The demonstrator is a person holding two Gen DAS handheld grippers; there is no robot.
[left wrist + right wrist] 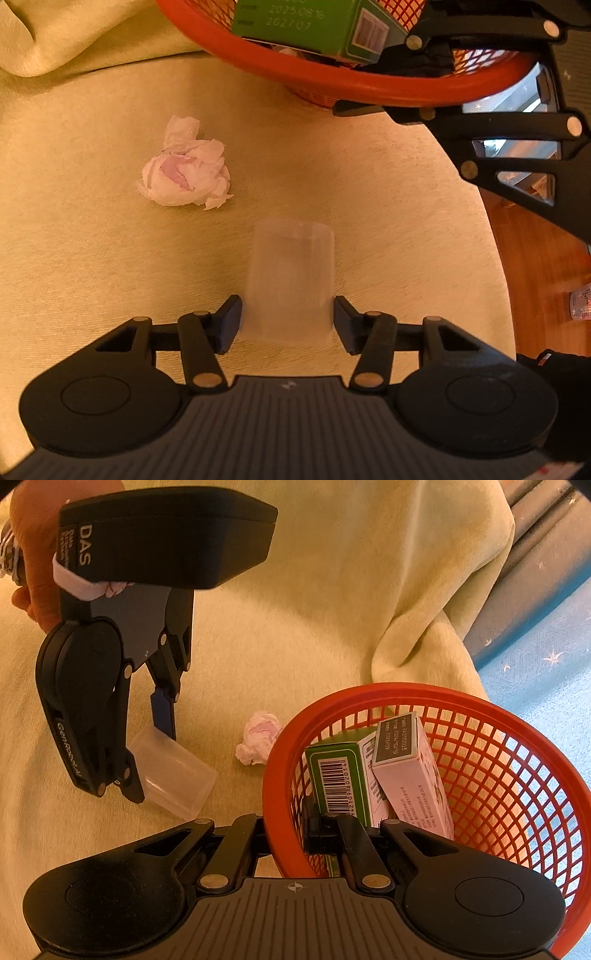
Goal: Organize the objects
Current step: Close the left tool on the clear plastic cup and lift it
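Observation:
A clear plastic cup (291,284) (173,771) lies on its side on the yellow cloth. My left gripper (288,321) (147,760) straddles it, with both blue pads against its sides. A crumpled pink-white tissue (186,166) (258,738) lies beyond the cup, close to the red mesh basket (295,70) (498,738). My right gripper (291,834) (369,83) is shut on the basket's near rim, one finger inside and one outside. In the basket stand a green box (332,775) (314,26) and a pale pink box (410,771).
The yellow cloth (92,258) bunches into folds (424,590) behind the basket. The seat ends at a rounded edge to the right, with wooden floor (546,277) below. Blue star-patterned fabric (546,657) lies beyond the basket. A hand (29,554) holds the left gripper.

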